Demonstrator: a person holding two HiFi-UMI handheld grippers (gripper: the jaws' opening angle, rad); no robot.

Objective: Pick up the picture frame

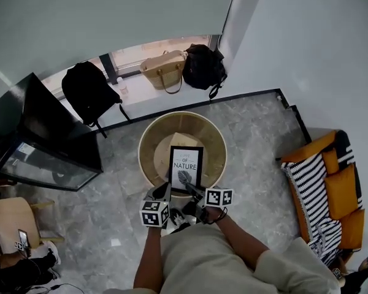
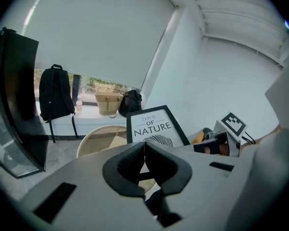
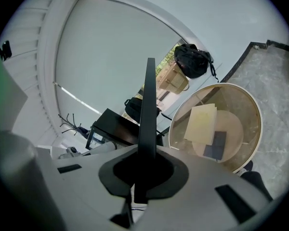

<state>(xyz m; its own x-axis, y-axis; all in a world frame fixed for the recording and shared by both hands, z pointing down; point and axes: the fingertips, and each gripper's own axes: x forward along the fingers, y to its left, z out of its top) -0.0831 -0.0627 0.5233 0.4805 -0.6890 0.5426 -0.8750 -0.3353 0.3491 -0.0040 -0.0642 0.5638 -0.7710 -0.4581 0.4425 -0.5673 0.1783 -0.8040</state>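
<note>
Right gripper (image 3: 145, 154) jaws pinch the picture frame (image 1: 185, 167) by its lower rim. It rises edge-on straight out of them. Left gripper (image 2: 144, 152) jaws are pressed together, apparently empty, with the frame just ahead-right. Judged light, stiff, probably glass-fronted — grip the rim only.

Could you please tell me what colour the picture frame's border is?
Black. The frame shows best in the left gripper view.

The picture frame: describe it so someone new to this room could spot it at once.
On the grey stone floor stands a round beige table. Over its near edge, the right claw holds the picture frame. Unlike the cream sheet on the table, it has a black border and a white print reading NATURE.
</note>
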